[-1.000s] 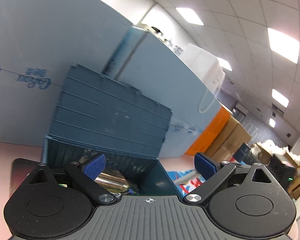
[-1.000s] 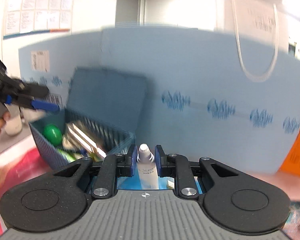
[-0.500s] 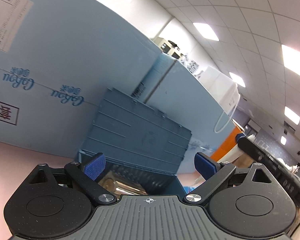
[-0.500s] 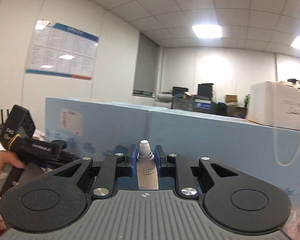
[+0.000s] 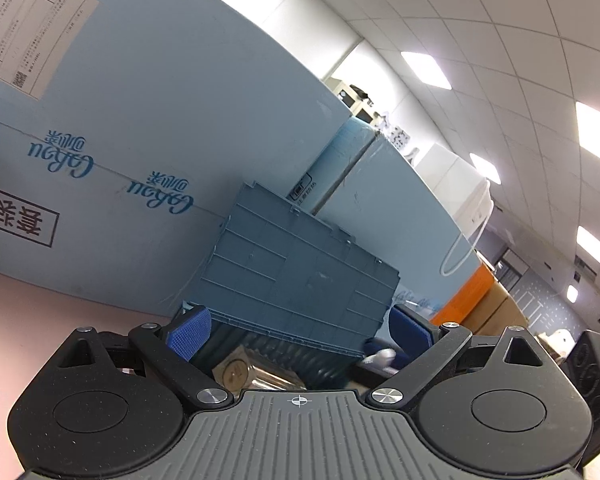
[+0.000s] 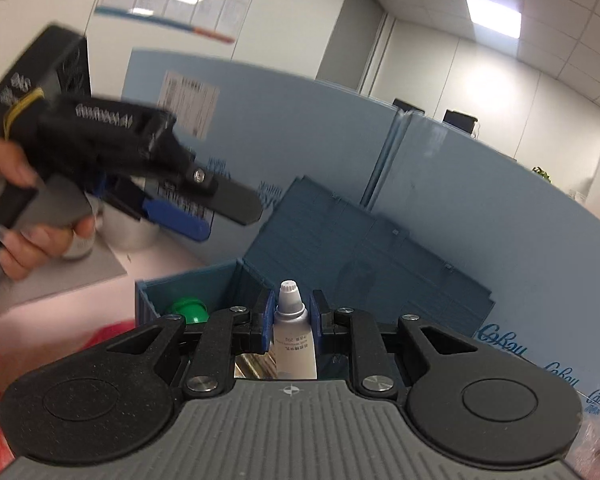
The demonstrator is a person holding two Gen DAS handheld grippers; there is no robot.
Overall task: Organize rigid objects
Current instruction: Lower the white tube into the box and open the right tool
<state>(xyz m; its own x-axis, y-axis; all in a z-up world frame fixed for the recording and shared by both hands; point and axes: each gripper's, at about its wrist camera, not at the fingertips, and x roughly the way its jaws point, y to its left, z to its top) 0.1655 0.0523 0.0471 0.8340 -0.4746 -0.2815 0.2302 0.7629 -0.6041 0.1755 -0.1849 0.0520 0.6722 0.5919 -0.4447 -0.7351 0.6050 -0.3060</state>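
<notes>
My right gripper (image 6: 290, 320) is shut on a small white tube (image 6: 290, 330) with a ribbed cap, held upright over the near edge of the blue crate (image 6: 188, 292). The crate's lid (image 6: 364, 248) stands open against the cartons. Inside lie a green object (image 6: 188, 310) and a shiny metal container (image 5: 256, 374). My left gripper (image 5: 300, 334) is open with nothing between its blue pads, just short of the crate (image 5: 300, 276). From the right wrist it shows at upper left (image 6: 176, 208), held by a hand (image 6: 20, 240). The tube's tip (image 5: 380, 358) shows by the left gripper's right pad.
Tall light-blue cartons (image 5: 160, 128) wall off the back of the pink table (image 5: 40, 312). White cups (image 6: 128, 232) stand on a grey mat (image 6: 60, 284) at left. An orange box (image 5: 464, 300) and brown cartons lie beyond on the right.
My right gripper has swung over to the crate with the tube and rolled; the crate's inside now lies just below it. The left gripper shifted a little, and the tube's tip came into its view.
</notes>
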